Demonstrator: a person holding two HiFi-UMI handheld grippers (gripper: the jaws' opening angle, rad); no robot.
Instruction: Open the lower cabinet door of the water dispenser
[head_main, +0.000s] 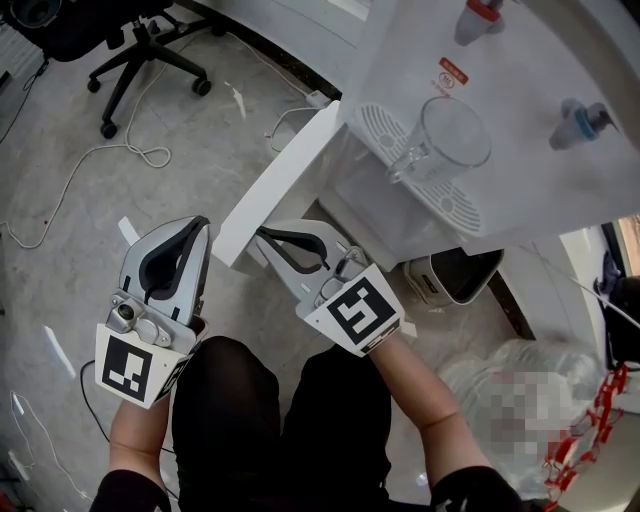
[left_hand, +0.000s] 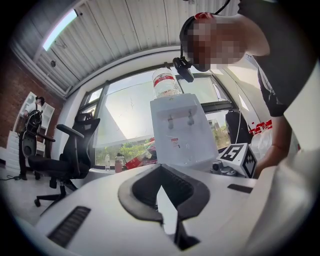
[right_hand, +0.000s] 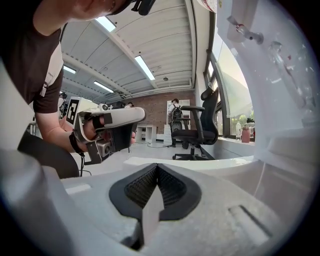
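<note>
**Lower cabinet door (head_main: 275, 185): wide open, easy to knock**

Hinged at the foot of the water dispenser (head_main: 520, 190), standing well open, free edge out toward the near left. Opening judged done or nearly so. Just right of that free edge: the right gripper (head_main: 262, 233), jaws pressed together on nothing; touching the door or not, impossible to say. Farther left and clear of the door: the left gripper (head_main: 203, 222), jaws likewise together and empty.

Likely trouble:
- A nudge from the closed right tips, enough to swing the panel back toward shut, or to force it past its stop and strain the hinge.
- With no hold on the edge, no control over a rebound.
- Up on the drip tray, a clear glass jug (head_main: 450, 135), apt to rattle or tip if the cabinet gets jolted.
- On the floor at far left, a loose white cable (head_main: 120, 150), a snag for feet.

Writing: a red-and-white label (head_main: 453, 70) on the dispenser front, too small to read. Black-and-white square markers on both gripper cubes, pattern only, no words.
</note>
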